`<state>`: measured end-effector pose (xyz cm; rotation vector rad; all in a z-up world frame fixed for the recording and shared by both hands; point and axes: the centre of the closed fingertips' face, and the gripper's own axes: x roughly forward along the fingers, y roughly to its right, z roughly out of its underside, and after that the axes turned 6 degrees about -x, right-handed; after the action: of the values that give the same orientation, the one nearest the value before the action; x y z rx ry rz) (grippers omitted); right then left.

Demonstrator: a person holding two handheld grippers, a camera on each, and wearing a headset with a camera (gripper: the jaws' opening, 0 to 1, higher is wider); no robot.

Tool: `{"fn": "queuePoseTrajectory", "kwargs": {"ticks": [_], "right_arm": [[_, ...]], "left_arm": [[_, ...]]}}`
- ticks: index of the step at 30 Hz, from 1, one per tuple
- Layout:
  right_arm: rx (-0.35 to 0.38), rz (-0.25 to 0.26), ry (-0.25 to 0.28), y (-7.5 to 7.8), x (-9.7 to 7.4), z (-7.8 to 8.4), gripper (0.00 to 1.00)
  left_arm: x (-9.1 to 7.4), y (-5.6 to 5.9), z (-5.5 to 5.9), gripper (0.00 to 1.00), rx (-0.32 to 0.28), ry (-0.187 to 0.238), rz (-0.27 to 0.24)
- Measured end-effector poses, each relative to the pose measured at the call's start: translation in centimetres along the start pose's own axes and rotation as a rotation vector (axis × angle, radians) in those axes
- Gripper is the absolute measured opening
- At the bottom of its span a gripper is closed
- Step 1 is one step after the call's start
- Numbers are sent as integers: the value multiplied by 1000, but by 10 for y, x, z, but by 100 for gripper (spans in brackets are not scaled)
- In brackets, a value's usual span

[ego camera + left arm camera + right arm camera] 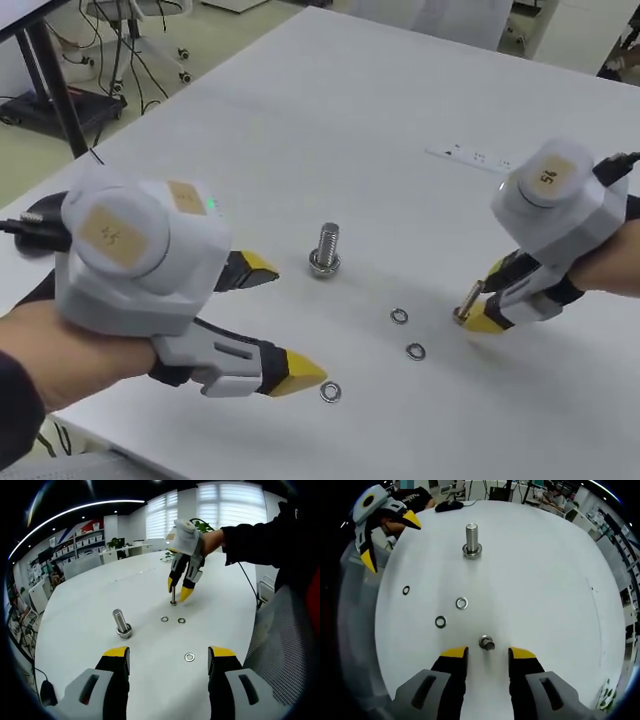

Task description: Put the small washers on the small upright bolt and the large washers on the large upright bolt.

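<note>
The left gripper (280,320) is hovering wide open and empty by the nearest washer (330,392), while the right gripper's (488,653) parted jaws are flanking the small bolt (486,643), contact hard to judge, right of two washers (399,316) and the large bolt (325,250).

**What the views leave unclear**

In the head view the small upright bolt (469,300) shows tight against the tips of the right gripper (487,297), so contact cannot be told; the ring stack (324,266) at the base of the large upright bolt (328,240) is too small to count; the loose washers (416,351) are too small to sort by size; the white strip (470,156) near the table's (330,120) far right edge is blurred; the left gripper (298,322) covers part of the table's left edge; its right side runs off the picture.
</note>
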<state>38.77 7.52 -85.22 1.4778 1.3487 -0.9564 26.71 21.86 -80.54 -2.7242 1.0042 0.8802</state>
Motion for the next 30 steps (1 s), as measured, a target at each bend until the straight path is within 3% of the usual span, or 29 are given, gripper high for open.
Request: {"fn": "queuePoseTrajectory", "kwargs": {"ticks": [16, 30], "right_arm": [[9, -2, 11, -26, -9, 4, 33], [-1, -48, 39, -61, -12, -8, 33]], "left_arm": [[1, 1, 0, 62, 3, -1, 8], [1, 4, 0, 62, 10, 0, 16]]}}
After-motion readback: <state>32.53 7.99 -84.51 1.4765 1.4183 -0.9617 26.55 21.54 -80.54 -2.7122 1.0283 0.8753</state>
